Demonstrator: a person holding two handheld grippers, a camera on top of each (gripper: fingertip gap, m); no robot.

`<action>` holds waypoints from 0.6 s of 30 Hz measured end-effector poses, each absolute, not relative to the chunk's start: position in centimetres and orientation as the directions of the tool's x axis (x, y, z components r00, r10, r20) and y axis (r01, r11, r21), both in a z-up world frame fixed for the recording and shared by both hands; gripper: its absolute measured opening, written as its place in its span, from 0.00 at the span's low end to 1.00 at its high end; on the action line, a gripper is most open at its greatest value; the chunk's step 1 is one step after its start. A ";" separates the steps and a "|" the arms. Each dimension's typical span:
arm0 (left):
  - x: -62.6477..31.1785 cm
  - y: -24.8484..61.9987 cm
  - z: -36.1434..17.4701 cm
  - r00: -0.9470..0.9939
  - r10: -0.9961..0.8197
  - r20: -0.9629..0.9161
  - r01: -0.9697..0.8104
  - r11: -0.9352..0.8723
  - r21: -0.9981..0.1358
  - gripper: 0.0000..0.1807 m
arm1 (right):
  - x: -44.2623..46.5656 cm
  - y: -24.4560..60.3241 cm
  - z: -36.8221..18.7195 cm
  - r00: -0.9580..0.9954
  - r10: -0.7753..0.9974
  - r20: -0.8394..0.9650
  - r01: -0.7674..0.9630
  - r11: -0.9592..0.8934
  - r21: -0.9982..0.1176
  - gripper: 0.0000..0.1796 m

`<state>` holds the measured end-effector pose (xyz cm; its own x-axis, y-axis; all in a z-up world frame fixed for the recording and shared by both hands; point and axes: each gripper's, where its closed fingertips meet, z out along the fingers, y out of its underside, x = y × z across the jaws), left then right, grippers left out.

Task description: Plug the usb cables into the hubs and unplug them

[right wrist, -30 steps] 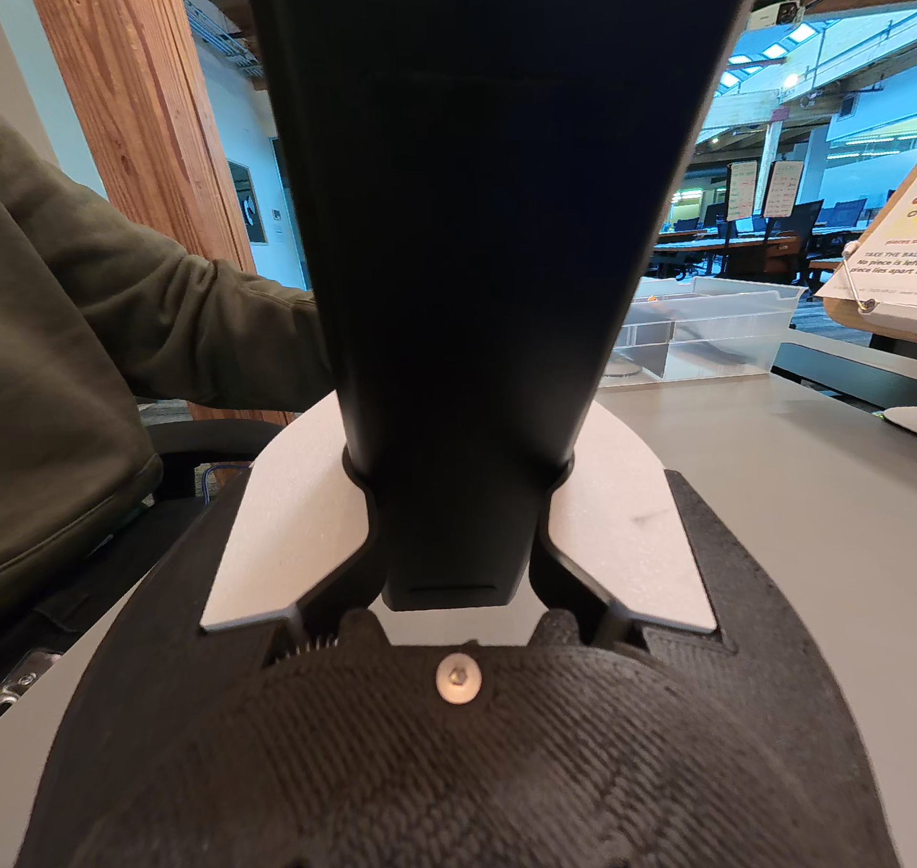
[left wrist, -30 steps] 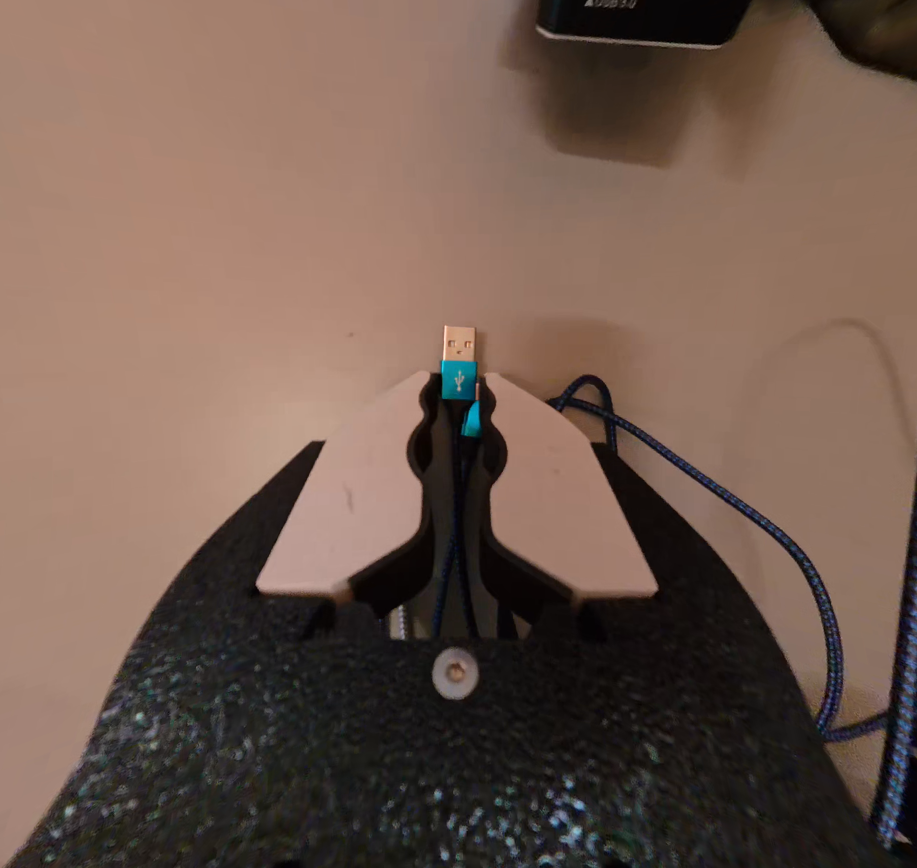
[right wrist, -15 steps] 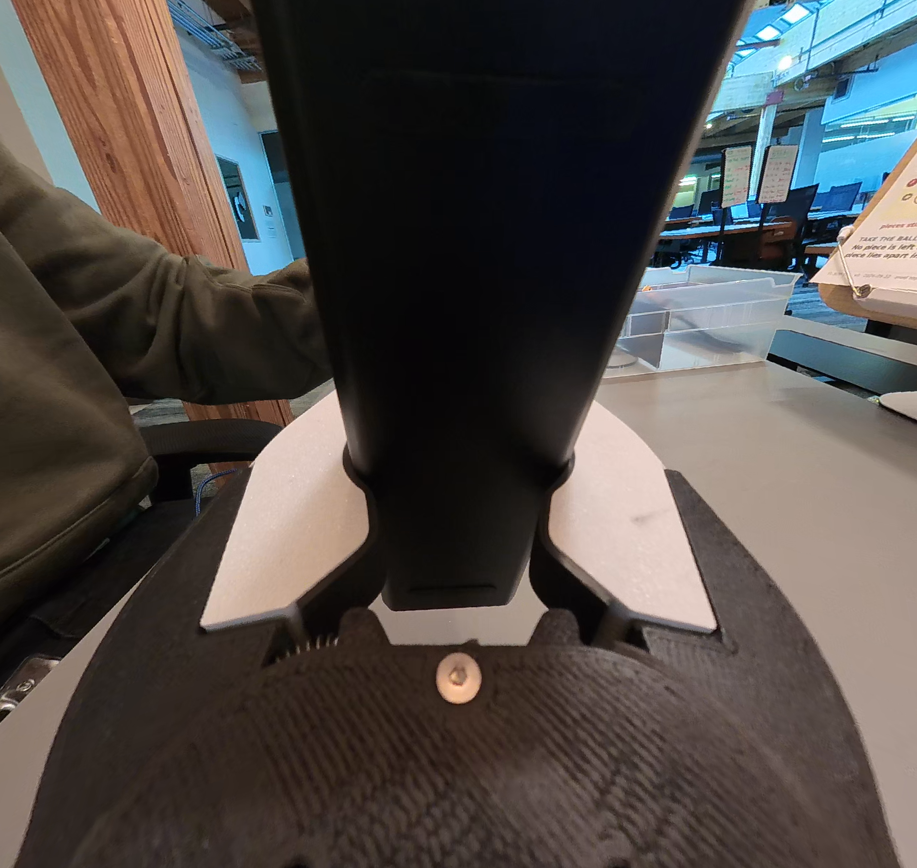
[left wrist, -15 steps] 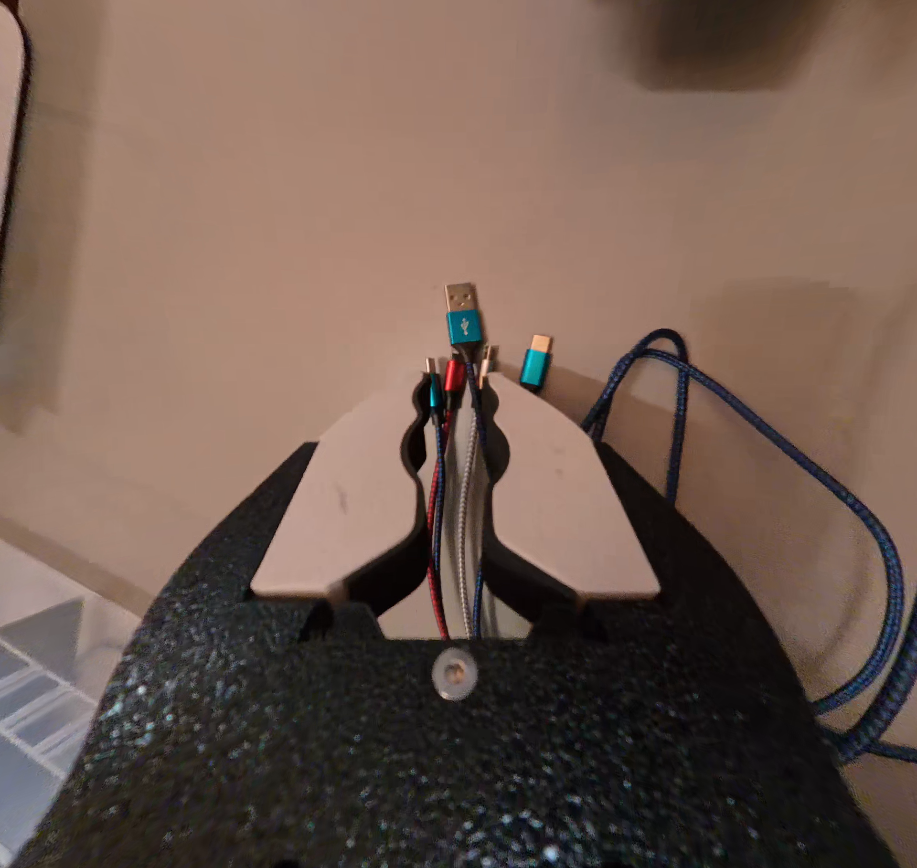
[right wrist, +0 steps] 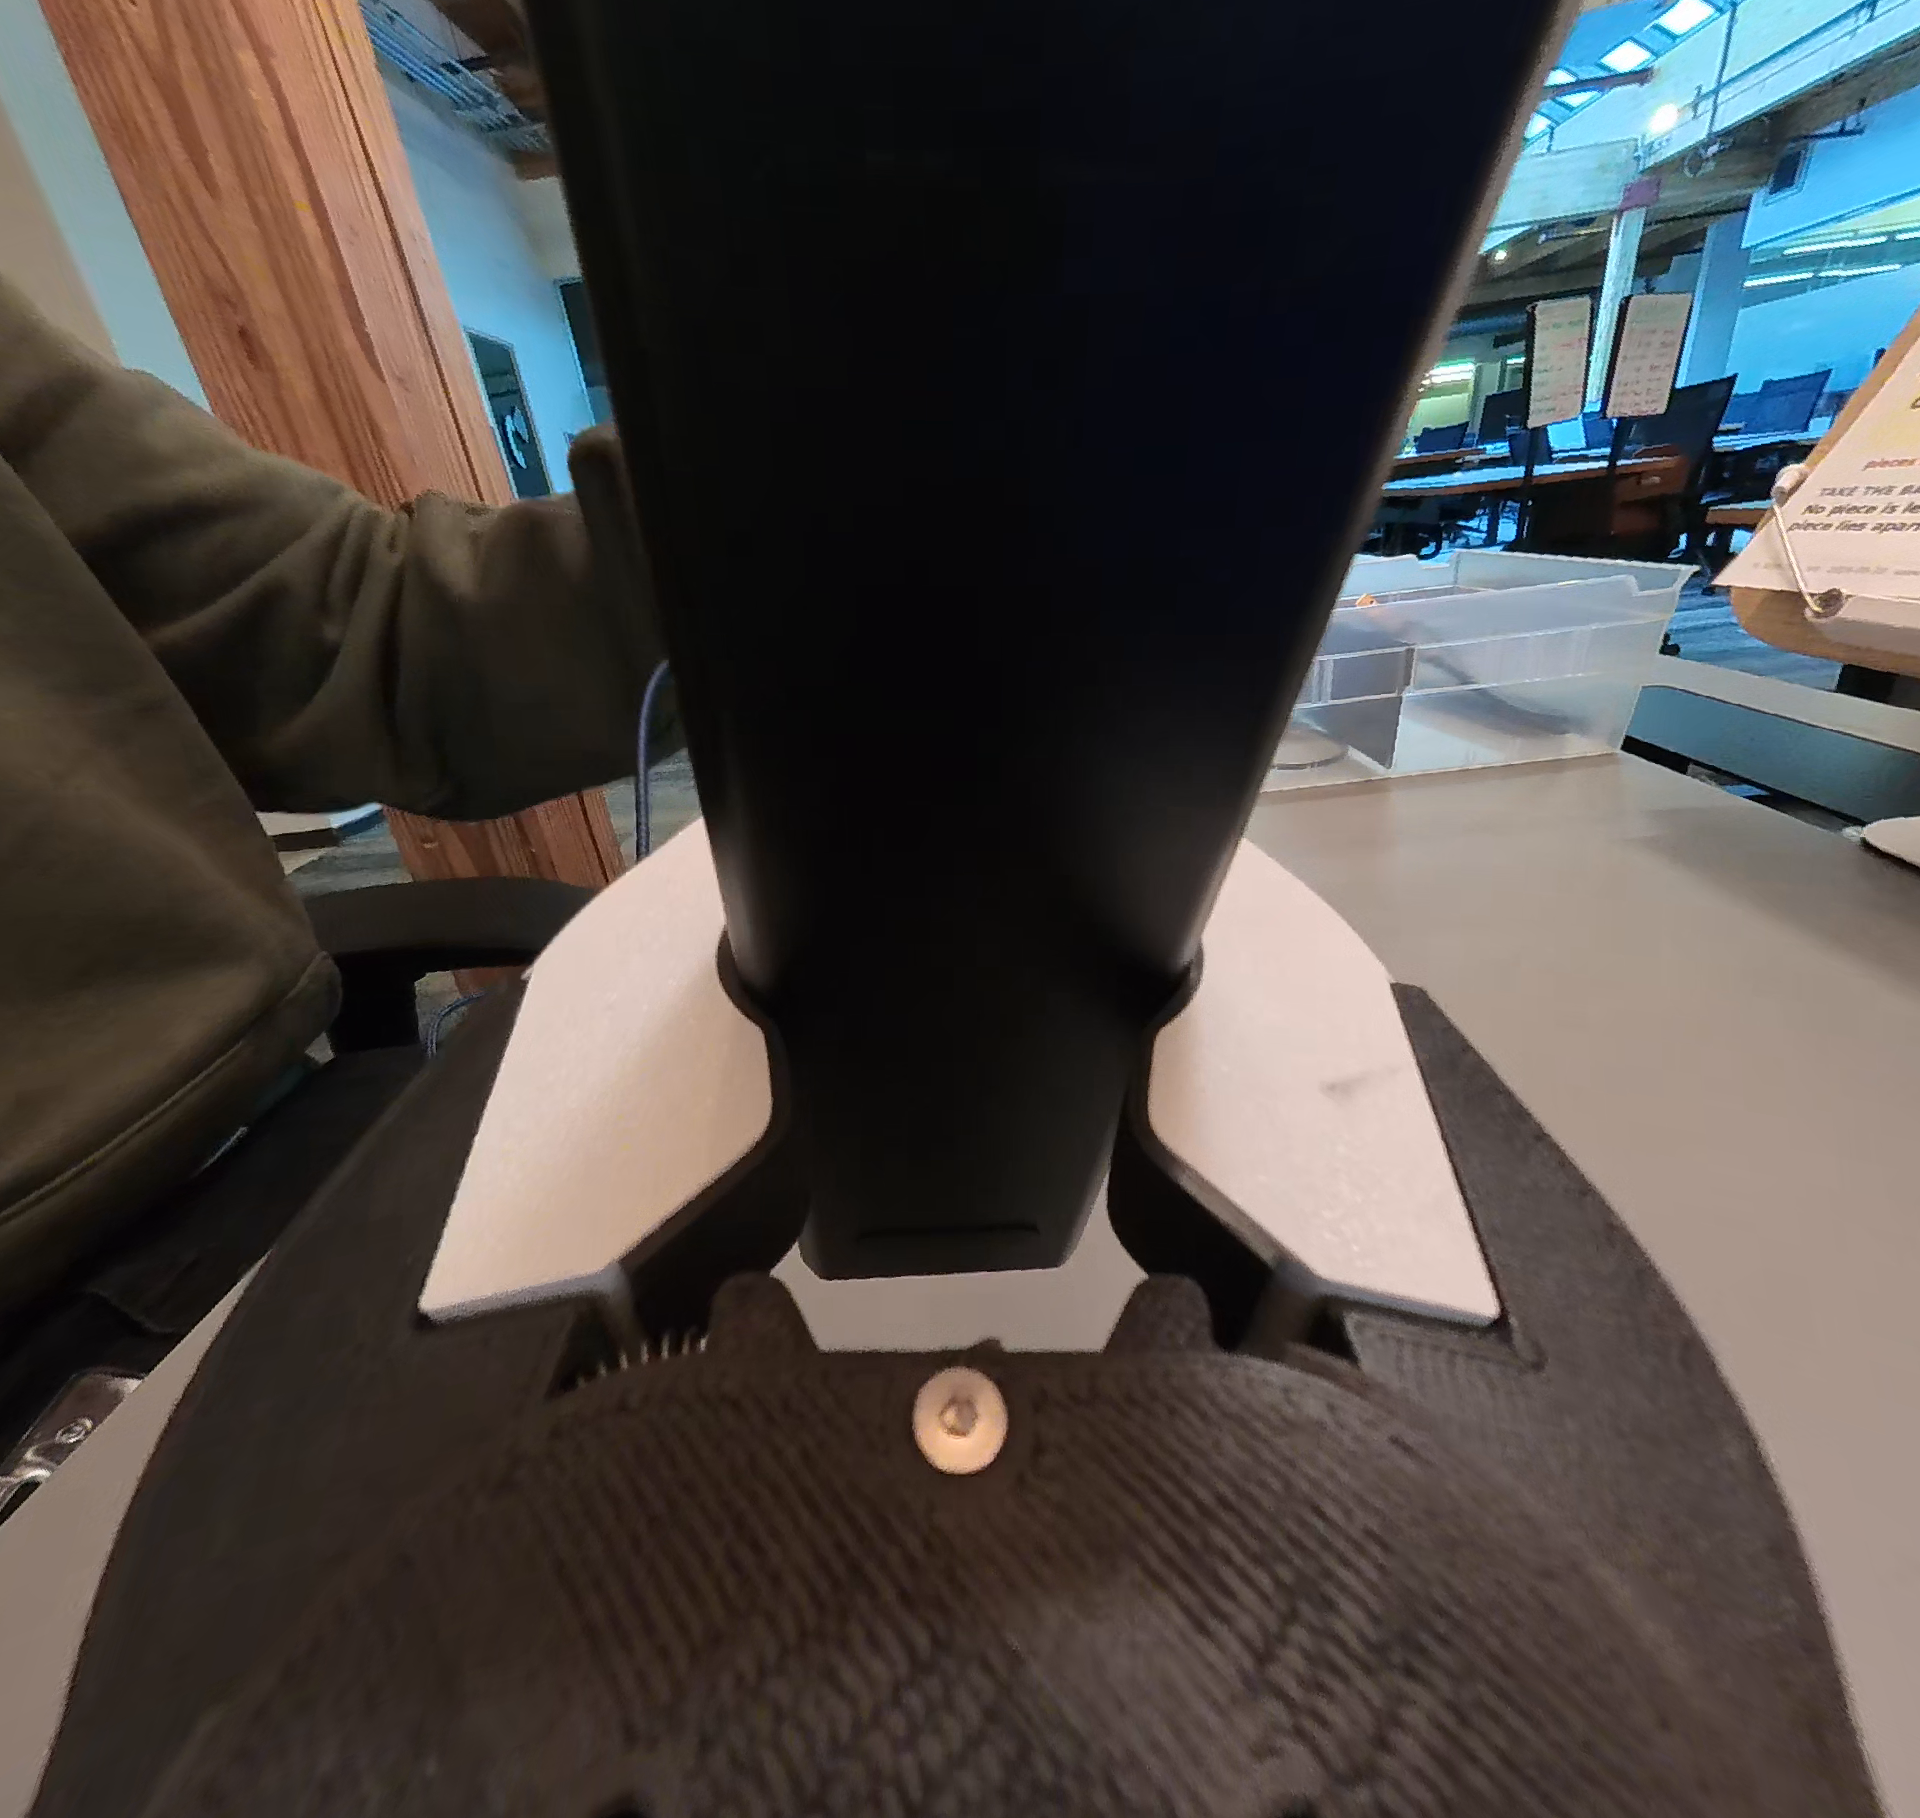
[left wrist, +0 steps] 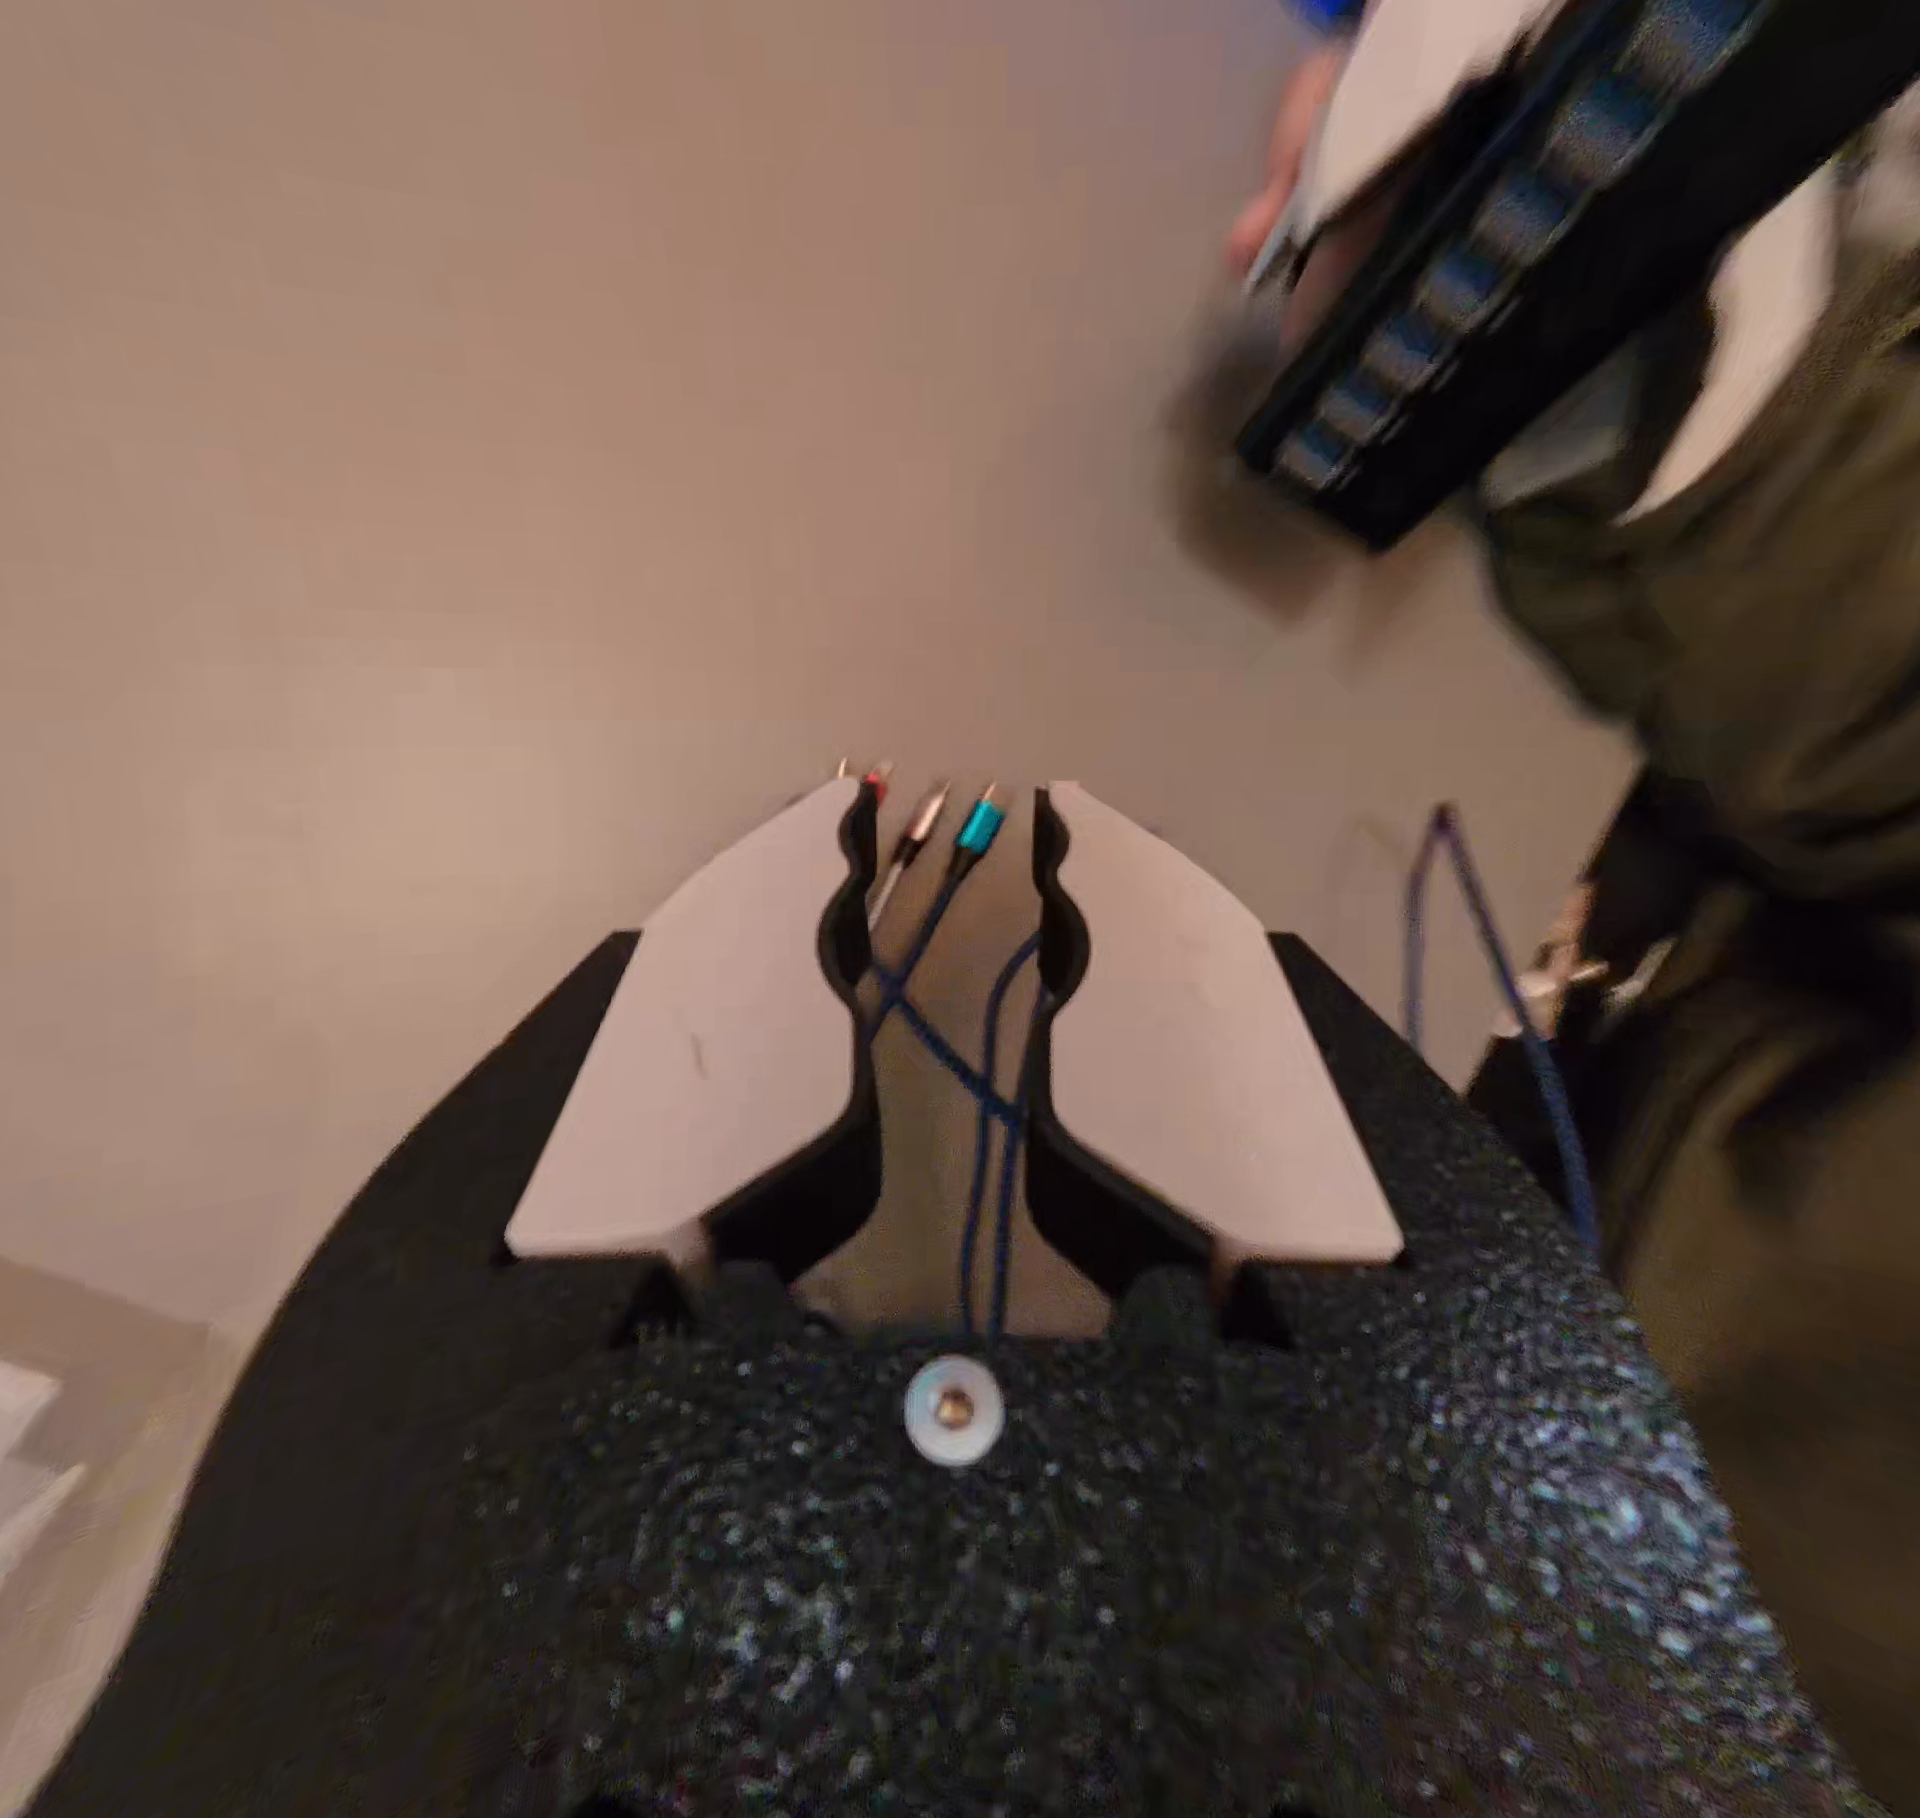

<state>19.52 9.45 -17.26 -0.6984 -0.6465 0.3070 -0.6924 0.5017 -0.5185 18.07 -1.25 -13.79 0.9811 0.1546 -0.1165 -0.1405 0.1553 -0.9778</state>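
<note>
My left gripper [left wrist: 945,800] is open and holds nothing, low over the beige table [left wrist: 520,418]. Between its fingers lie a blue braided cable [left wrist: 987,1093] and several small plugs, one with a teal sleeve [left wrist: 977,826], one red, one silver. My right gripper [right wrist: 961,937] is shut on a long black USB hub [right wrist: 997,418] that fills its view. The hub [left wrist: 1507,241] also shows blurred at the upper right of the left wrist view, its row of ports facing down-left, raised above the table.
A person's olive sleeve [right wrist: 260,625] is at the left, and olive clothing [left wrist: 1766,729] at the right of the left wrist view. A clear plastic bin [right wrist: 1507,667] and a clipboard with a sheet [right wrist: 1849,542] stand at the table's far side. A wooden post [right wrist: 260,210] rises behind.
My left gripper opened and no longer grips the teal USB plug; its view swung so the hub in my right gripper came into sight. The right gripper kept its hold, shifting only slightly.
</note>
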 end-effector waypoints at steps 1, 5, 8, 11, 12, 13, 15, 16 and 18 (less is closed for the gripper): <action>19.6 9.4 -16.5 -0.677 -0.646 0.352 -0.715 0.465 -0.522 0.16 | 18.0 -1.2 -13.8 0.981 0.155 -0.115 -0.139 0.153 -0.978 0.41; 19.8 11.3 -17.0 -0.592 -0.716 0.370 -0.793 0.435 -0.428 0.28 | 18.0 -1.2 -13.8 0.982 0.153 -0.111 -0.134 0.152 -0.979 0.41; 21.6 11.0 -16.0 -0.483 -0.728 0.487 -0.842 0.233 -0.488 0.28 | 18.0 -1.2 -13.9 0.982 0.154 -0.110 -0.133 0.149 -0.980 0.41; 22.3 10.8 -15.4 -0.394 -0.678 0.621 -0.873 0.066 -0.482 0.33 | 17.9 -1.1 -13.9 0.983 0.154 -0.104 -0.126 0.142 -0.982 0.41; 22.4 11.2 -15.6 -0.375 -0.681 0.630 -0.879 0.044 -0.475 0.34 | 17.8 -1.1 -13.9 0.983 0.154 -0.101 -0.123 0.141 -0.982 0.41; 22.5 11.7 -15.9 -0.360 -0.693 0.625 -0.880 0.029 -0.474 0.35 | 17.8 -1.1 -13.9 0.983 0.154 -0.099 -0.121 0.140 -0.983 0.41; 22.0 12.3 -16.6 -0.341 -0.686 0.643 -0.895 0.027 -0.446 0.35 | 17.8 -1.1 -13.9 0.983 0.153 -0.098 -0.120 0.141 -0.983 0.41; 21.5 12.4 -17.0 -0.338 -0.664 0.668 -0.908 0.043 -0.417 0.35 | 17.8 -1.1 -13.9 0.983 0.155 -0.099 -0.121 0.141 -0.983 0.41; 20.3 13.2 -18.6 -0.321 -0.639 0.699 -0.937 0.104 -0.335 0.35 | 17.8 -1.0 -14.0 0.982 0.158 -0.101 -0.124 0.139 -0.983 0.41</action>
